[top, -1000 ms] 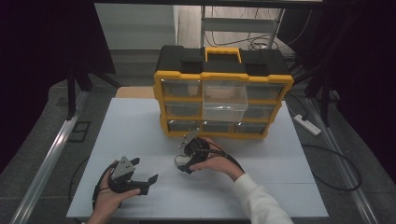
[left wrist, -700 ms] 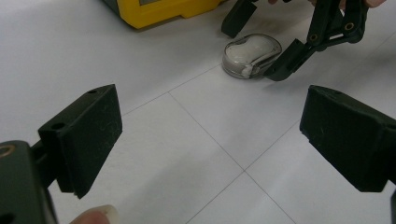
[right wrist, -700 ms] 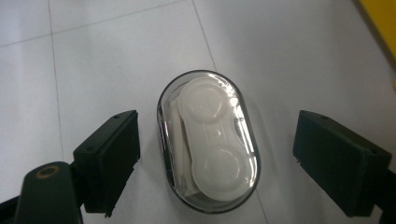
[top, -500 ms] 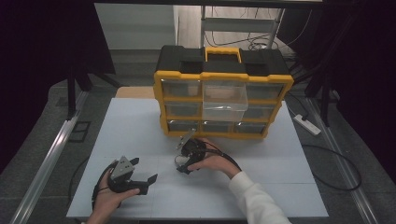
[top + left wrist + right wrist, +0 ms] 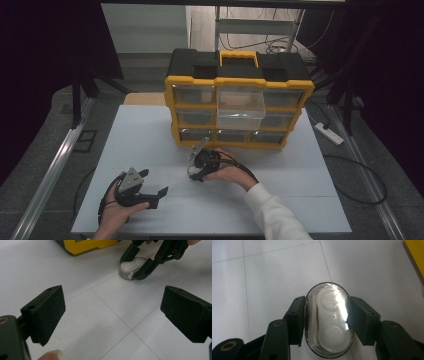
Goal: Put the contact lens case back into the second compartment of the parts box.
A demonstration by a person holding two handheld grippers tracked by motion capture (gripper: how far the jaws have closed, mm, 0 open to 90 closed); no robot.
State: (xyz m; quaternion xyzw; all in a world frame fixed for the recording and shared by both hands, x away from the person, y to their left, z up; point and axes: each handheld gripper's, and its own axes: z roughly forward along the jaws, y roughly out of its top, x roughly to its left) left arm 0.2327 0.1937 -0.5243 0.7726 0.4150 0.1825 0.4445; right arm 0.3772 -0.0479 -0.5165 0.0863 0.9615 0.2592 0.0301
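- The white surface carries everything; at its far side stands a yellow-and-black drawer organiser, with one clear drawer in its middle column pulled out toward the person.
- The left gripper rests near the front left of the surface in the person's hand, its jaws spread wide with nothing between them, pointed toward the other gripper.
- The right gripper sits just in front of the organiser's bottom row. Its jaws have just been closing, and its pads now press both long sides of the case.
- The small clear oval case, with a white two-cup insert inside, lies flat on the surface between those pads; from the left gripper view it looks not yet lifted.
- The step in hand appears to be the grasp. The next move probably calls for a steady lift, keeping the slick plastic level, then carrying it toward the open drawer.
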